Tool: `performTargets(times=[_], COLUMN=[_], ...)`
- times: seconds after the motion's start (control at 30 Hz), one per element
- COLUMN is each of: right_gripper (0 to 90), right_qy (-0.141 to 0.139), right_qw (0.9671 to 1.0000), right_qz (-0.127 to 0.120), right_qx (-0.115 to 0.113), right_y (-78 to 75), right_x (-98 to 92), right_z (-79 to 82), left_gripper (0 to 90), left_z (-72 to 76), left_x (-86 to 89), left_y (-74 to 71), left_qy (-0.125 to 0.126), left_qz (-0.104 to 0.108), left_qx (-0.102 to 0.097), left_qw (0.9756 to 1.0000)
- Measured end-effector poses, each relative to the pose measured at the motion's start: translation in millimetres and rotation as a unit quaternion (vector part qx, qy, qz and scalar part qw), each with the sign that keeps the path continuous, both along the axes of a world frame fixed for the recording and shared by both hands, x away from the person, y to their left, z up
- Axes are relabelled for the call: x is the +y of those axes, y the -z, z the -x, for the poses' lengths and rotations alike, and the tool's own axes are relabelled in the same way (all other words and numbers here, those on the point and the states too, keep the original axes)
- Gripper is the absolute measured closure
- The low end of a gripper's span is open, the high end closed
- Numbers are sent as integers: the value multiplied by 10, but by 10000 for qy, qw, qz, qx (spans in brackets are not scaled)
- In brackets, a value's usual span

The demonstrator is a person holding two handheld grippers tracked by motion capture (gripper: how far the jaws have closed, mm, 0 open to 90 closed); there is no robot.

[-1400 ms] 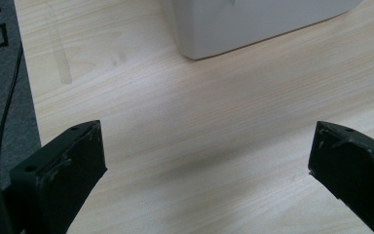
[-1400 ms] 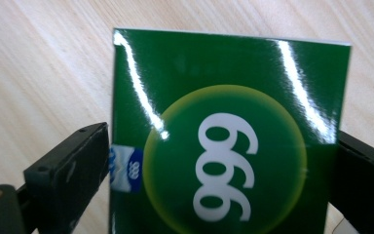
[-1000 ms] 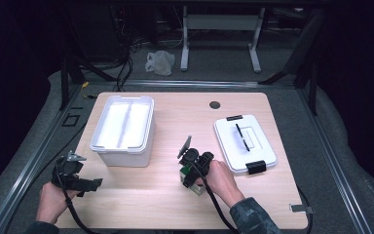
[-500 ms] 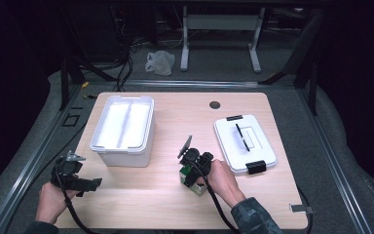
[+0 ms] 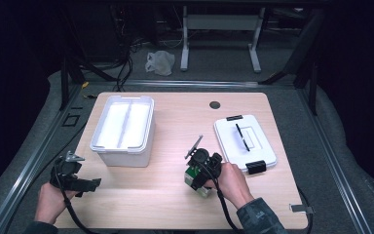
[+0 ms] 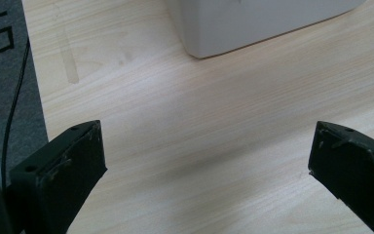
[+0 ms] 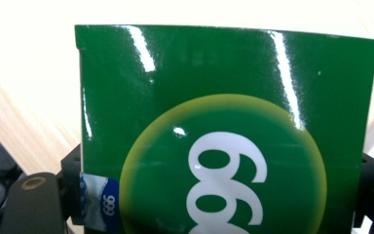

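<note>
The right gripper [image 5: 197, 181] clamps a glossy green box [image 7: 224, 141] at the table's [image 5: 175, 204] front, between the white plastic bin [image 5: 122, 127] and the flat lid [image 5: 243, 141]. The left gripper [image 6: 204, 161] is spread wide over bare pale wood near the bin's corner.

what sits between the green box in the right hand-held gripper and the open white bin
Nothing visible. Bare table lies between the green box, held in the right hand-held gripper, and the open white bin.
</note>
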State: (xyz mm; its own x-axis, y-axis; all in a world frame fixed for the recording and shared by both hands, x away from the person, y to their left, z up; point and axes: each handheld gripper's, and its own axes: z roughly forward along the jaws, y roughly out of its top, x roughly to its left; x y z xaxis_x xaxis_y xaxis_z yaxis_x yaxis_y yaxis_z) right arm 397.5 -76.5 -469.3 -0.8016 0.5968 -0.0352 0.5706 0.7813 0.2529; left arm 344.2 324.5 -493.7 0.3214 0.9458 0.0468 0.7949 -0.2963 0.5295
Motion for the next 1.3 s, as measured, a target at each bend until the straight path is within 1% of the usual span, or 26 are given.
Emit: performTargets(times=[0.1,0.17,0.23,0.27,0.3,0.33,0.37,0.4,0.43,0.47,0.53,0.57,0.6,0.63,0.67,0.7,0.77,0.8,0.87,0.93,0.97,1.0,1.13,1.2,1.23,1.3], right_gripper=[166,166,166,166,166,166,166,166,166,166,166,166,166,166,166,166,165,165,165,165,164,164,163,162,162,162], right_qy=[-33,-79,-190,-117,-88,-74,-74,72,154,236,408,408,489,668,668,847,1019,1019,1163,1328,1391,1435,1494,1545,1585,1589], right_qw=[10000,9998,9996,9997,9996,9996,9996,9996,9995,9995,9989,9989,9985,9976,9976,9962,9946,9946,9929,9908,9900,9893,9881,9874,9868,9867], right_qz=[-36,-58,-90,-106,-72,-93,-93,-142,-168,-136,-82,-82,-79,-52,-52,1,89,89,132,188,233,252,374,343,330,325], right_qx=[-36,-185,-184,-207,-247,-255,-255,-243,-209,-174,-226,-226,-221,-189,-189,-207,-201,-201,-198,-153,-76,-46,6,63,49,65], right_y=[-38,-72,-96,-104,-117,-123,-123,-128,-127,-126,-107,-107,-94,-79,-79,-56,-33,-33,-1,47,87,112,190,207,218,224], right_x=[-105,-216,-314,-371,-433,-500,-500,-641,-714,-782,-925,-925,-996,-1140,-1140,-1271,-1391,-1391,-1504,-1609,-1666,-1688,-1749,-1788,-1809,-1832], right_z=[67,139,179,194,204,214,214,237,248,262,286,286,295,312,312,324,336,336,341,344,346,347,330,313,306,296], left_gripper=[0,0,0,0,0,0,0,0,0,0,0,0,0,0,0,0,0,0,0,0,0,0,0,0,0,0], left_z=[3,5,5,4,4,3,3,4,5,5,-2,-2,-3,-4,-4,-4,-4,-3,-3,-3,-4,-7,-9,-10,-12,-13], left_x=[14,23,24,25,25,23,23,22,23,23,22,22,20,17,15,15,15,15,15,14,13,11,15,16,16,16], left_y=[5,3,6,6,6,4,4,2,4,4,10,10,10,10,10,11,12,12,13,15,16,17,21,26,28,30], left_qy=[-1,1,-7,-7,-7,-2,-2,0,-17,-17,-17,-17,-9,-5,-6,-5,-2,3,7,7,13,10,2,4,5,6], left_qz=[8,26,30,31,31,38,38,36,35,35,37,37,29,24,19,18,18,16,28,29,21,18,31,28,28,35], left_qx=[1,2,-5,1,1,0,0,-1,-6,-6,9,9,9,6,3,5,11,10,17,32,37,37,43,52,56,61], left_qw=[10000,10000,10000,10000,10000,10000,10000,10000,10000,10000,10000,10000,10000,10000,10000,10000,10000,10000,10000,10000,10000,10000,10000,10000,10000,10000])
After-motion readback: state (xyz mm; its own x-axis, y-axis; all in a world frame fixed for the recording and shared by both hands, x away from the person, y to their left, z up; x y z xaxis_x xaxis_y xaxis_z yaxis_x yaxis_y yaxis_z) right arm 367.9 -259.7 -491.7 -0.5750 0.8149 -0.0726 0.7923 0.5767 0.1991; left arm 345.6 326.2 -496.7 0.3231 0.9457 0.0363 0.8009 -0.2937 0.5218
